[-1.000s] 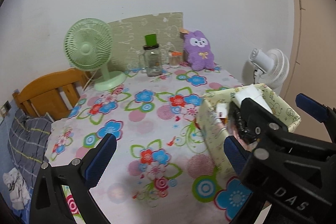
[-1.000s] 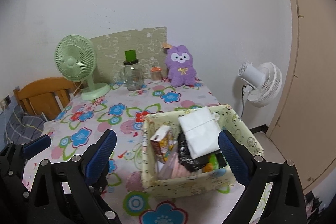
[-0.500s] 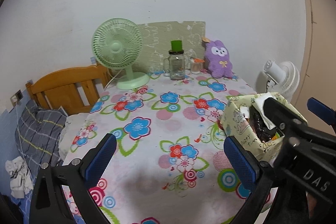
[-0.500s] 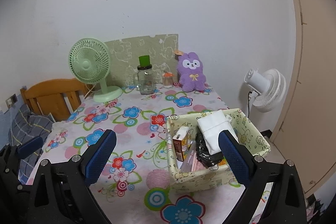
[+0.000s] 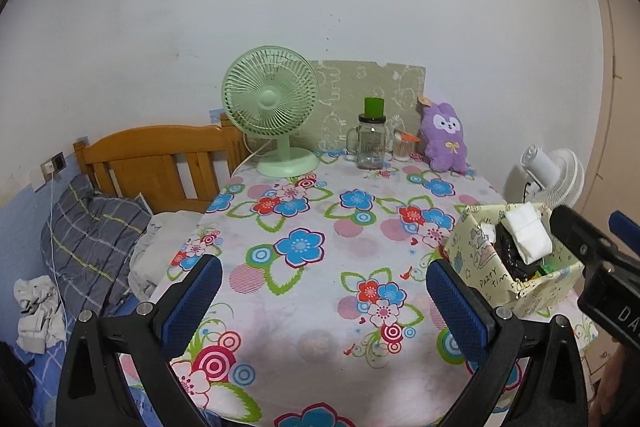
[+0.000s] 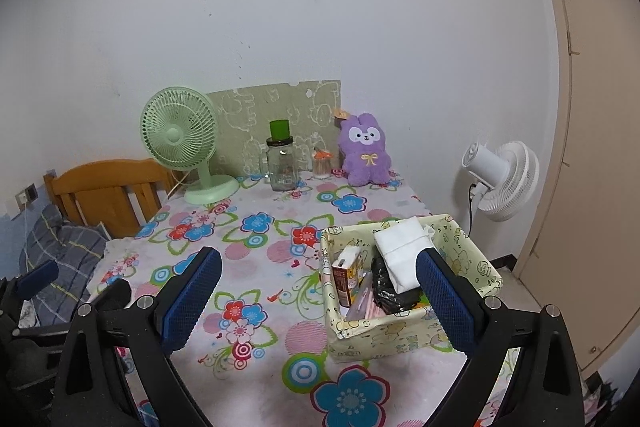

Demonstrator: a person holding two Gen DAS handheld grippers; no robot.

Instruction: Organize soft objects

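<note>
Purple plush bunny (image 6: 363, 154) is seen upper centre of the right wrist frame, upright against the green panel (image 6: 276, 119) at the far table (image 6: 256, 267) edge, just beside a small jar (image 6: 322, 165) and near the glass jar with green lid (image 6: 282, 163). Fabric box (image 6: 460, 259) is placed lower right, packed with a white pack (image 6: 402, 255), black bag (image 6: 386, 287) and a carton (image 6: 347, 275). Green fan (image 6: 180, 143) is at upper left. Left hand-held gripper (image 5: 320, 303) and right hand-held gripper (image 6: 318, 297) are both held released, nothing grasped, well apart from the plush. Risk judged: a reach to the plush could knock the glass jars over, since they are crowded beside it; the full box may spill if the plush is pressed in.
</note>
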